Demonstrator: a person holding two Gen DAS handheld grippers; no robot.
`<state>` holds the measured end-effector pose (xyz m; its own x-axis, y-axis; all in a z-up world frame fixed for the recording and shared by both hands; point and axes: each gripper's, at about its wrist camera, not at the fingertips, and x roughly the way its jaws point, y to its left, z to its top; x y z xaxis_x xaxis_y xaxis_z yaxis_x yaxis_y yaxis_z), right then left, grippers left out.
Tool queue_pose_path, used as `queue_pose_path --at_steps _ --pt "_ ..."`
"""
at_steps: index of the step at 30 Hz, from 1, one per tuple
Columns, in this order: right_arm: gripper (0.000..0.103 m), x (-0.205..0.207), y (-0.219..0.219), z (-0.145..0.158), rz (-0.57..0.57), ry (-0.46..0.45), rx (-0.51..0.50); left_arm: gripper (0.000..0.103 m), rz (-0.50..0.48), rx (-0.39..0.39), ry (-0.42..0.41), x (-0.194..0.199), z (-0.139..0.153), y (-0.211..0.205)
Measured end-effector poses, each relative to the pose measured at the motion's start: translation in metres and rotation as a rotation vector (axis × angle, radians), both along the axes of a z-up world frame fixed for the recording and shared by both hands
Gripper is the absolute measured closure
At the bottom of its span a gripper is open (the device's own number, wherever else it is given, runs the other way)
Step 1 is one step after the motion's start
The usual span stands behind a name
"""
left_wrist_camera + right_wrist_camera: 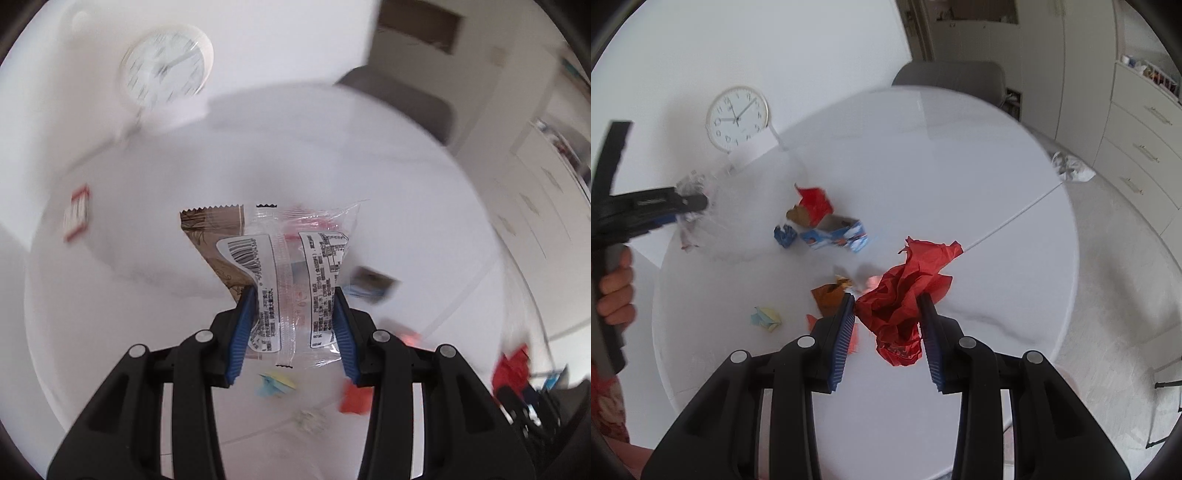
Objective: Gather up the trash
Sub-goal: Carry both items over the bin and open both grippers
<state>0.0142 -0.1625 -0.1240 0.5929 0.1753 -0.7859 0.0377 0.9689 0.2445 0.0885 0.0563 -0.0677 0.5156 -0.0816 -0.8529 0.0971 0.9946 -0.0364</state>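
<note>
My left gripper (293,295) is shut on a clear plastic wrapper (295,273) with barcode labels, together with a brown wrapper (212,236) behind it, held above the round white table (147,332). In the right wrist view the left gripper (690,206) shows at the left with the wrapper. My right gripper (886,301) is shut on a crumpled red plastic bag (905,291) above the table (997,221). Loose trash lies on the table: a blue carton (836,234), a red wrapper (814,201), a blue crumple (785,236), an orange scrap (829,295), a yellow-blue paper (766,317).
A white wall clock (737,118) leans at the table's far left edge. A grey chair (949,79) stands behind the table. White drawers (1137,140) line the right wall. Crumpled white paper (1071,168) lies past the table's right edge.
</note>
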Motion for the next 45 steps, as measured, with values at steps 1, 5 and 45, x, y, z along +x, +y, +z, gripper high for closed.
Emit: queue_pose_path --at_steps 1,5,45 --pt "0.067 -0.007 -0.007 0.003 -0.009 -0.009 -0.003 0.062 -0.021 0.000 -0.010 0.007 0.009 -0.009" --pt "0.067 -0.048 -0.054 0.004 -0.082 -0.026 -0.022 0.062 -0.167 -0.015 -0.058 -0.037 0.034 -0.083" --pt "0.006 -0.210 -0.269 -0.116 -0.589 0.293 -0.060 0.061 -0.729 0.110 0.357 -0.180 -0.186 -0.377"
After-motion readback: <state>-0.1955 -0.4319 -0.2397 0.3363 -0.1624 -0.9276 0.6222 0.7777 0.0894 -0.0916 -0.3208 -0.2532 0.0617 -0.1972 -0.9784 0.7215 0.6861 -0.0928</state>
